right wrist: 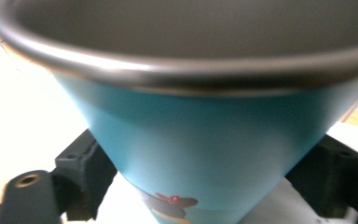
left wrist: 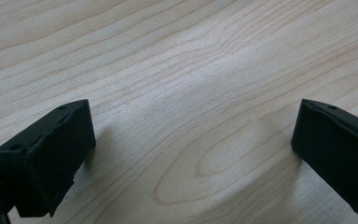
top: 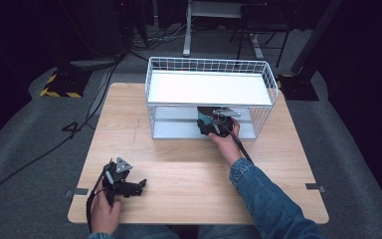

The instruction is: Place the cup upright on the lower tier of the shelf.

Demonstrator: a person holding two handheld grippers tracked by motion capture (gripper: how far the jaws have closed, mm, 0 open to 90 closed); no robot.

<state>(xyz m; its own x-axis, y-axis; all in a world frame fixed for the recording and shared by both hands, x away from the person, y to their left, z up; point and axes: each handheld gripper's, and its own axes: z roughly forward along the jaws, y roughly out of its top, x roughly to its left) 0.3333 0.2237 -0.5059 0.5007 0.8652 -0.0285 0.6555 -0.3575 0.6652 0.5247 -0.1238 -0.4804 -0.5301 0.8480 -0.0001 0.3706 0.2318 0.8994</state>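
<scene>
A teal cup (top: 205, 118) with a grey metal rim sits at the front of the lower level of a white wire rack (top: 150, 79). My right gripper (top: 213, 127) reaches into that level and is shut on the cup. In the right gripper view the cup (right wrist: 214, 135) stands upright between the jaws, with a small dark and red picture low on its side. One black finger (right wrist: 85, 171) presses its left side and the other its right. My left gripper (top: 140, 186) rests near the table's front left, open, its fingers (left wrist: 51, 149) wide apart over bare wood.
The rack stands at the back middle of the wooden table (top: 179, 169), and its white top shelf (top: 209, 88) has nothing on it. Dark floor with cables, a striped stand base (top: 62, 84) and chair legs (top: 248, 35) surround the table.
</scene>
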